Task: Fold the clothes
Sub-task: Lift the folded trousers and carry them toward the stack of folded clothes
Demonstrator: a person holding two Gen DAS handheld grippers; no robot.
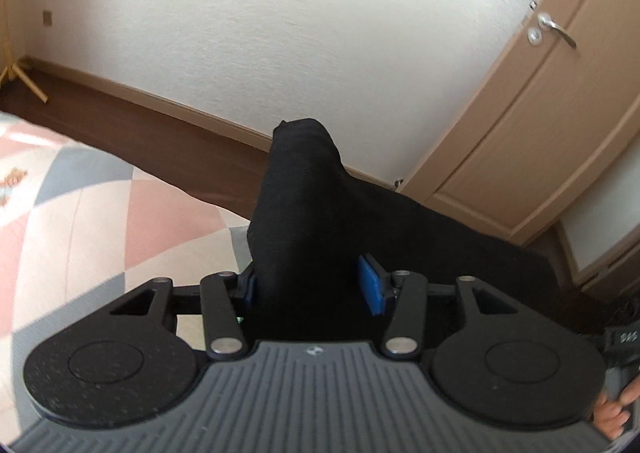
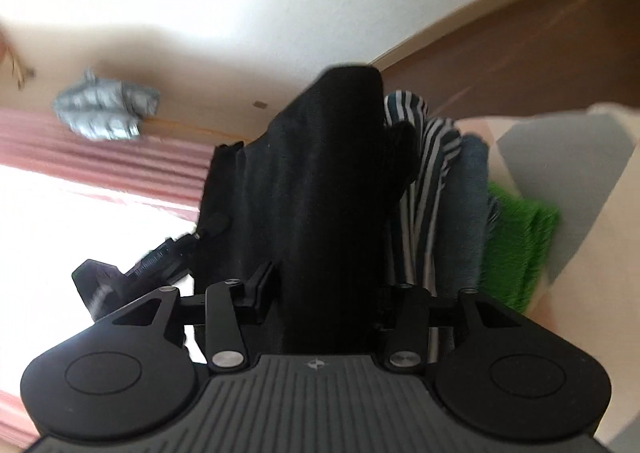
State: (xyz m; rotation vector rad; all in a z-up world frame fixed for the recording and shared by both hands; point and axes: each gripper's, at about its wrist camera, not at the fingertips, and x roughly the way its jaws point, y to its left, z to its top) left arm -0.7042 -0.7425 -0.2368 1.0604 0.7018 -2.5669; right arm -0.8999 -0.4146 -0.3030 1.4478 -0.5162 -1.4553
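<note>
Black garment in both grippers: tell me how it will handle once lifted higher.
Probably floppy: the black garment bunches and peaks between the left gripper pads rather than holding a flat shape. It likely sags between grips, since it also bunches in the right gripper. Its matte, soft-looking weave suggests it should not slip easily.

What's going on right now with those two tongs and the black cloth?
Left tongs shut on black garment. Right tongs shut on it too. Striped clothes piled beside; nothing blocking.
</note>
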